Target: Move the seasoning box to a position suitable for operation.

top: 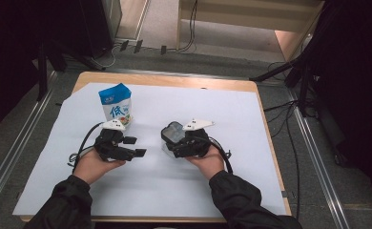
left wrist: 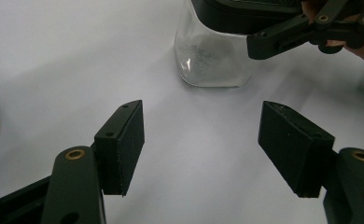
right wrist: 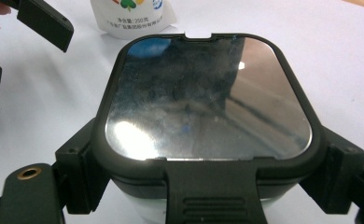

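On the white sheet [top: 251,143] near the table's middle, my right gripper [top: 177,143] is clamping the clear jar [left wrist: 213,63] by its black-rimmed lid [right wrist: 208,100], jar standing upright. Just beside it, my left gripper [top: 131,147] is hovering with jaws spread, empty, near the milk carton [top: 116,104].

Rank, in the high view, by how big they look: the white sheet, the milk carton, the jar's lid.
1. white sheet, by far the largest.
2. milk carton.
3. jar's lid, a little smaller than the carton.
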The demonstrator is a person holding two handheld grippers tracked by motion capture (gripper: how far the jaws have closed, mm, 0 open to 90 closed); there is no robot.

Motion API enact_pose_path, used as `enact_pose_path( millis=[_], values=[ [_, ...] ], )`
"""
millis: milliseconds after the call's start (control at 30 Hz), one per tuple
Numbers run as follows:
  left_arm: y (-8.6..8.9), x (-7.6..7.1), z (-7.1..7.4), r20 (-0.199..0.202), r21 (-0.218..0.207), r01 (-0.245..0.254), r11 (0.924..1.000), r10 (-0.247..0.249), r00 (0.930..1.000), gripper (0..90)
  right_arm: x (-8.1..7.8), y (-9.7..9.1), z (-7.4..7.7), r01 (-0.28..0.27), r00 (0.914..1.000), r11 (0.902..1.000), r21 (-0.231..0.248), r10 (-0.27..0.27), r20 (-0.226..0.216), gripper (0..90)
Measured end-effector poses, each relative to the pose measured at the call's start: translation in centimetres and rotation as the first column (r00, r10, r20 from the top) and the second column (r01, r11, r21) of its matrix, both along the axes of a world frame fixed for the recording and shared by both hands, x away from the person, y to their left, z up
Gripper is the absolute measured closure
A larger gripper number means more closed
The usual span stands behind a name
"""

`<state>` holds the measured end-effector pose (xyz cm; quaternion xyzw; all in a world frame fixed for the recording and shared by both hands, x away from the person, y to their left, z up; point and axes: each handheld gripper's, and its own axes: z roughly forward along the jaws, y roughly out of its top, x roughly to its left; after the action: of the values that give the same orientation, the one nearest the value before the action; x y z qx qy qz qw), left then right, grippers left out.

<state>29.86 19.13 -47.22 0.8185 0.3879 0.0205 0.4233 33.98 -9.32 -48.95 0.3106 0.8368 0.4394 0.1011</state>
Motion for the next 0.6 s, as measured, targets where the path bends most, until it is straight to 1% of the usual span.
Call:
enact_pose_path(
  millis=[67,100,133,167,233,267,333,400,433,533,567,600],
  values=[
    [0.0,0.0,0.0,0.003,0.002,0.000,1.0000,0.000,1.0000,32.6,-0.1,-0.1,0.0,0.000,1.0000,1.0000,0.001,0.000,0.000,16.2],
    [-0.2,0.0,0.0,0.004,0.003,0.003,1.0000,-0.003,1.0000,32.6,-0.1,-0.2,-0.2,-0.009,0.9997,1.0000,0.000,0.009,-0.021,15.1],
    [-0.2,0.0,0.0,0.004,0.003,0.003,1.0000,-0.003,1.0000,32.7,-0.1,-0.2,-0.2,-0.009,0.9997,1.0000,0.000,0.009,-0.021,15.1],
    [-0.3,0.1,-0.1,0.002,0.005,0.011,0.9999,-0.011,0.9999,32.7,-0.1,-0.2,-0.3,-0.022,0.9992,0.9997,-0.009,0.022,-0.032,14.5],
    [-0.4,0.1,-0.1,0.000,0.008,0.014,0.9999,-0.014,0.9999,32.8,-0.2,-0.2,-0.3,-0.026,0.9992,0.9996,-0.011,0.026,-0.031,14.4],
    [-0.5,0.2,-0.2,0.003,0.009,0.017,0.9998,-0.017,0.9998,32.8,-0.1,-0.2,-0.3,-0.034,0.9986,0.9992,-0.021,0.033,-0.040,13.1],
    [-0.6,0.4,-0.3,0.002,0.015,0.022,0.9996,-0.022,0.9998,32.8,-0.1,-0.2,-0.4,-0.030,0.9978,0.9993,-0.021,0.029,-0.060,12.7],
    [-0.6,0.5,-0.2,0.002,0.010,0.026,0.9996,-0.026,0.9997,32.9,-0.2,-0.2,-0.2,-0.025,0.9982,0.9991,-0.034,0.023,-0.055,12.7],
    [-0.6,0.5,-0.2,0.005,0.012,0.023,0.9997,-0.023,0.9997,33.0,-0.3,-0.3,0.0,-0.023,0.9981,0.9993,-0.031,0.021,-0.057,12.7],
    [-0.7,0.6,-0.1,0.008,0.011,0.024,0.9996,-0.024,0.9997,33.1,-0.5,-0.9,0.8,-0.021,0.9981,0.9994,0.026,0.022,-0.058,12.6],
    [-0.7,0.6,-0.1,0.008,0.011,0.024,0.9996,-0.024,0.9997,33.3,-0.5,-0.9,0.8,-0.021,0.9981,0.9994,0.026,0.022,-0.058,12.6],
    [-0.7,0.6,-0.1,0.009,0.008,0.023,0.9997,-0.023,0.9997,34.0,-0.6,-1.4,1.4,-0.016,0.9982,0.9987,0.048,0.018,-0.057,12.6]
  ],
)
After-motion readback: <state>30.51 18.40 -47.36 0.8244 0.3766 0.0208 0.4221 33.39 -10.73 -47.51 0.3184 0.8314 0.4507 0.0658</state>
